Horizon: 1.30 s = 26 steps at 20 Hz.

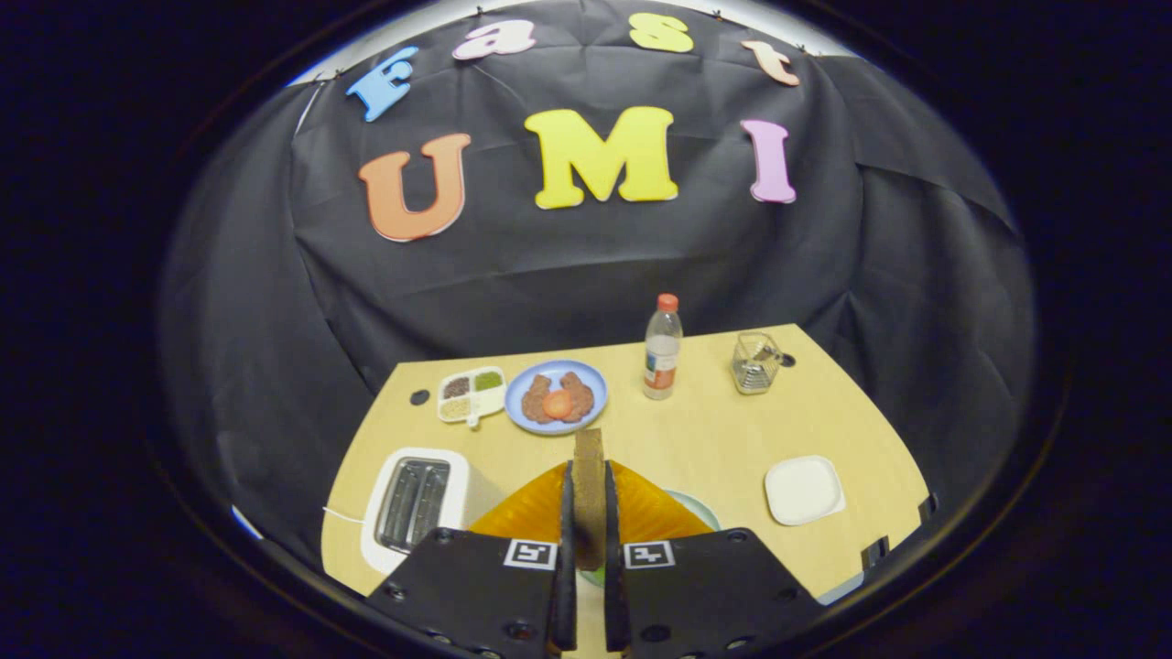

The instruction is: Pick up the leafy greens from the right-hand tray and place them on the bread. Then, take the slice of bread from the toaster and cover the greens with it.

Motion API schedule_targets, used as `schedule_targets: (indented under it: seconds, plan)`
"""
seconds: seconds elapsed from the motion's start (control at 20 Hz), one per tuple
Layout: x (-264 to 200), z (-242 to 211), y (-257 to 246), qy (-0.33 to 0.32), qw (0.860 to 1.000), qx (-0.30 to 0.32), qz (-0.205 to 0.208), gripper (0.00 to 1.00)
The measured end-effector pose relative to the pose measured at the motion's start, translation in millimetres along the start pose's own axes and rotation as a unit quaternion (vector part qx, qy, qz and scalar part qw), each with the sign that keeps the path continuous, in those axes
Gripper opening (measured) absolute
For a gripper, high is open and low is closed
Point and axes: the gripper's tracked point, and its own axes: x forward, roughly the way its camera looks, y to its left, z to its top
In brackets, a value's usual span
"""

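Gripping the bread slice (589,485) edge-on, the claw (588,499) hangs beside the toaster (414,505).

claw-mounted fisheye, high over table (696,430), facing the back wall

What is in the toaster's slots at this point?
The toaster slots look empty; their depths are dark. The bread slice stands clamped edge-on in the gripper.
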Motion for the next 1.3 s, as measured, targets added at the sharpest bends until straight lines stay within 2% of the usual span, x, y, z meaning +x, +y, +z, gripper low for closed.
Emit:
schedule_targets:
  seconds: [0.15,0.4,0.75,0.85,1.1,1.3]
  plan:
    - [22.4,-34.2,-10.2,0.036,0.999,0.017,-0.004,0.12]
    - [58.7,-70.7,7.0,0.062,0.997,0.036,0.030,0.12]
    - [91.7,-93.0,-34.9,0.080,0.993,0.091,-0.003,0.12]
    - [95.5,-94.6,-44.6,0.080,0.993,0.090,0.002,0.12]
    - [102.1,-105.3,-70.8,0.096,0.991,0.087,-0.024,0.12]
    - [106.2,-123.8,-87.2,0.119,0.991,0.054,-0.042,0.15]
